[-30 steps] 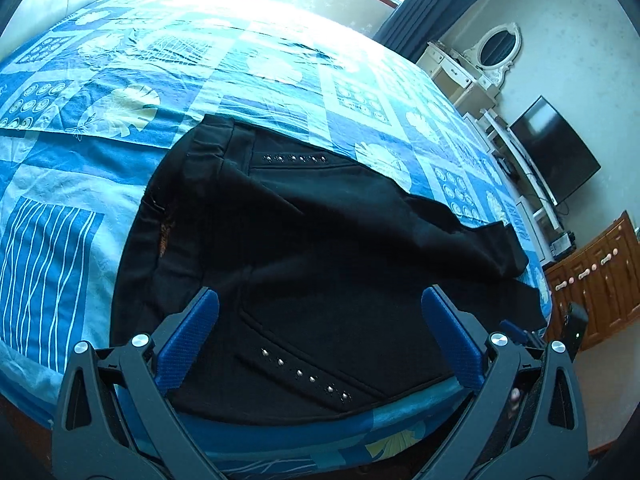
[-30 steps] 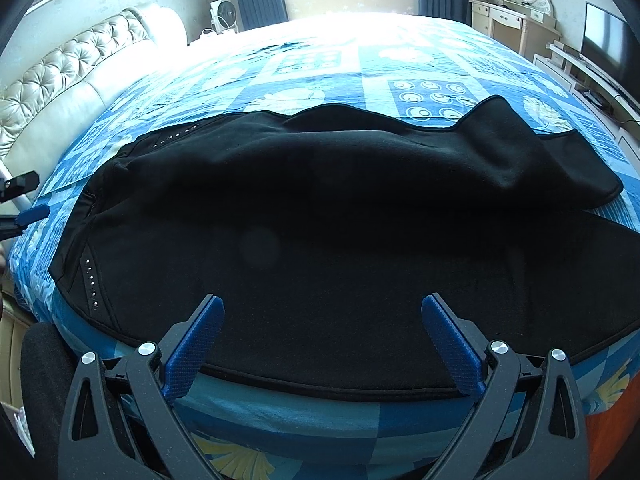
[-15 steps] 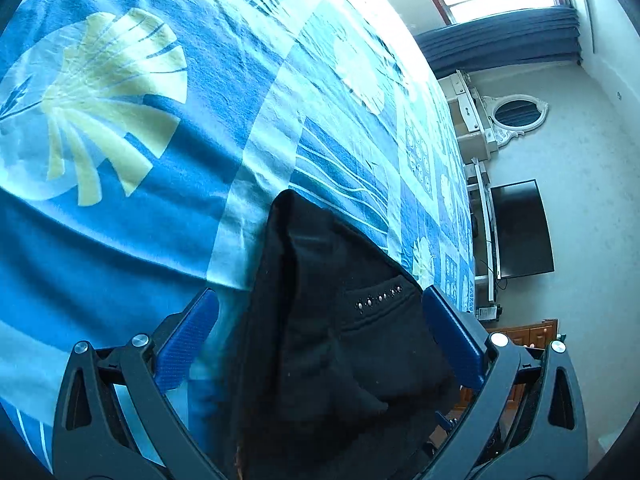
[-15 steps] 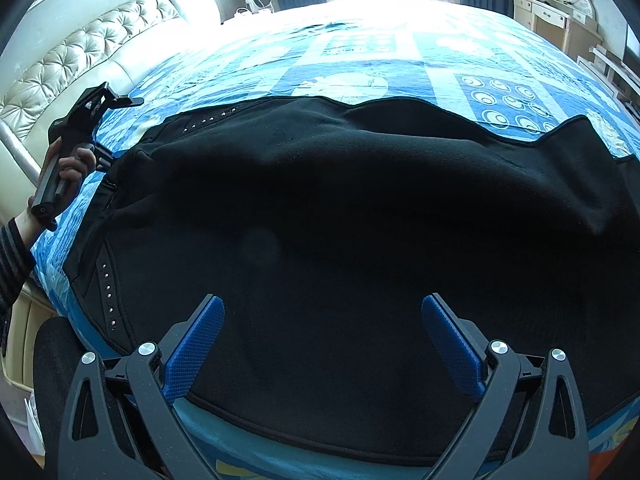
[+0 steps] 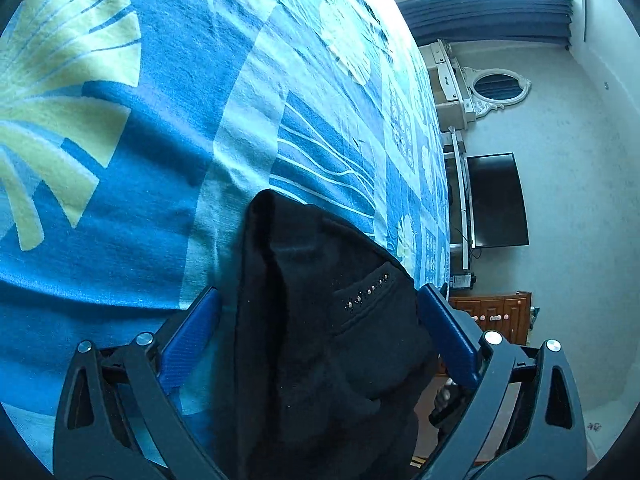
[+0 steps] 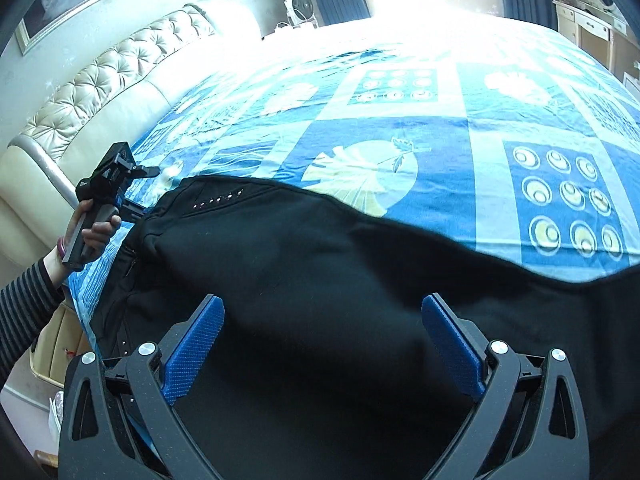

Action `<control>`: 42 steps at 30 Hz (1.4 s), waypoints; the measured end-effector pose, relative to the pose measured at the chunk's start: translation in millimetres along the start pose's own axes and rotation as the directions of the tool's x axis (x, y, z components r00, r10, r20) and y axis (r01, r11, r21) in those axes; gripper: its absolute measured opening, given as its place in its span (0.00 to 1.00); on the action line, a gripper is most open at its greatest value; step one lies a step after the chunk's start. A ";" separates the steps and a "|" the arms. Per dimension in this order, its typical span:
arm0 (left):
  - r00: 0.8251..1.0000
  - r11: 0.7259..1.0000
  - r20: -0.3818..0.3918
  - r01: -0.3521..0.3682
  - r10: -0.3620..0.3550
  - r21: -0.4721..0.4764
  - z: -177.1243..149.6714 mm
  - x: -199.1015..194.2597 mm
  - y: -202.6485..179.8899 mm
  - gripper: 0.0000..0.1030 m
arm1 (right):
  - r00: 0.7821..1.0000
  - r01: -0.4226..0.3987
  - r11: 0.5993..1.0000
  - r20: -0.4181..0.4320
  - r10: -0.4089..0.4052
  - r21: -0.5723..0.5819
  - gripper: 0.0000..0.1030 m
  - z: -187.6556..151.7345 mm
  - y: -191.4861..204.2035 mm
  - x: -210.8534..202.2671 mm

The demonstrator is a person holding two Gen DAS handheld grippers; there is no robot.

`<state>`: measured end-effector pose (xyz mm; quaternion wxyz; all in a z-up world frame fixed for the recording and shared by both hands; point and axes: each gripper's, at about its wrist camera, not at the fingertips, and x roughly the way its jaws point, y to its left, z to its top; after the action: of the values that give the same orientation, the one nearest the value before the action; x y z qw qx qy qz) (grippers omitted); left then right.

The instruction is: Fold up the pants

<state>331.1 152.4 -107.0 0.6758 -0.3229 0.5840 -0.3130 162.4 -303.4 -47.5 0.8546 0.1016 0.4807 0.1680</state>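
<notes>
In the left wrist view, our left hand-held gripper fills the bottom of the frame with its blue fingers spread wide, and a corner of the black pants runs up between them from the lower centre; we cannot tell whether either finger touches the cloth. A row of small studs shows on the pants just right of centre. The blue patterned bedspread covers the left and upper frame, with a dark television at the right. In the right wrist view, our right hand-held gripper also stands wide open at the bottom, holding nothing, above the pants, which lie across the lower half of the frame on the bedspread. At centre left, a hand holds the left hand-held gripper at the pants' studded corner.
</notes>
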 end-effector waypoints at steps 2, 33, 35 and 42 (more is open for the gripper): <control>0.999 0.996 -0.017 -0.050 0.052 0.075 -2.2 8.9 -10.5 0.51 | 1.000 0.011 1.000 -0.011 -0.011 -0.029 0.96 13.5 -8.9 7.5; 0.995 0.942 0.099 -0.027 -0.007 0.336 -27.3 -34.7 -87.9 0.06 | 0.959 0.282 0.897 0.062 -0.278 -0.339 0.10 51.8 25.1 -23.0; 0.992 0.932 0.114 0.006 -0.051 0.363 -45.7 -53.2 -93.8 0.06 | 0.956 0.292 0.890 0.100 -0.274 -0.349 0.10 29.4 36.7 -40.3; 0.993 0.915 0.102 0.020 -0.066 0.403 -123.7 -79.7 -80.7 0.07 | 0.952 0.306 0.860 0.124 -0.280 -0.409 0.10 -62.8 64.9 -64.0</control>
<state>195.0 159.4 -9.0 0.7525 -0.2074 0.4609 -0.4222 65.5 -267.3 -7.8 0.8858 -0.1553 0.4165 0.1334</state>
